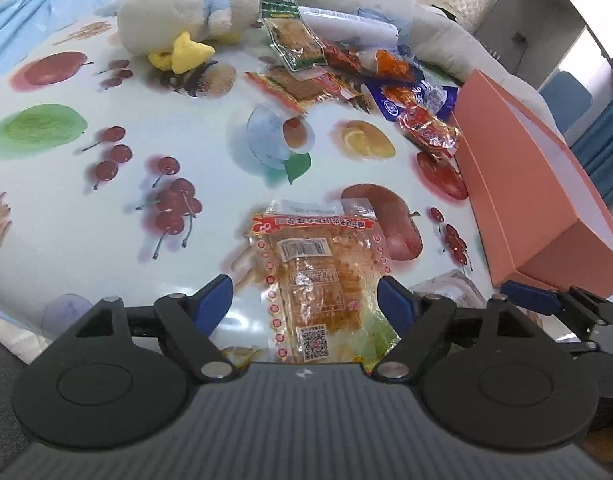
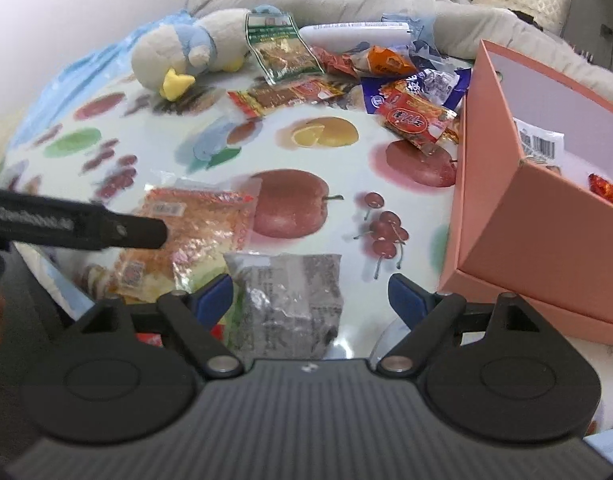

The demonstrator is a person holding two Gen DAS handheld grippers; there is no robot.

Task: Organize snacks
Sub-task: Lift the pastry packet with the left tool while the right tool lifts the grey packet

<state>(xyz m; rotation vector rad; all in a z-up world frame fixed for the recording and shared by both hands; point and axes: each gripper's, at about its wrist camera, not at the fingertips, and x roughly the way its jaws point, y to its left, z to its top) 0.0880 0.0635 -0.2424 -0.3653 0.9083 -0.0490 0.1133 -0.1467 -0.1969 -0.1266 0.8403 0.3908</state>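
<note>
On the fruit-print tablecloth (image 1: 106, 92), near edge: left gripper (image 1: 306, 300) spread wide, blue fingertips (image 1: 210, 300) flanking an orange snack packet (image 1: 318, 272) that lies flat between them; whether the tips touch the wrapper cannot be told, and nothing is clamped. Right gripper (image 2: 310, 300) likewise wide open, a grey silvery packet (image 2: 290, 300) lying between its fingers, contact not clear. From the right wrist view the orange packet (image 2: 194, 232) sits just left of the grey one, with the left gripper's black finger crossing above it. Far side of the cloth: a heap of snack wrappers (image 1: 346, 72), green-edged, red, orange and blue, spread toward the right. Same heap in the right wrist view (image 2: 386, 88). Plush duck (image 1: 186, 12), white with a yellow beak, lying far left of the heap, beside it. Pink box (image 1: 526, 184) at the right, open-topped, well apart from the orange packet; the nearest red wrapper rests against its far left wall. Inside the box (image 2: 506, 184), a white barcode-labelled packet (image 2: 540, 140) and a small red foil piece (image 2: 602, 188). Grey fabric bunched behind everything at the far edge.
</note>
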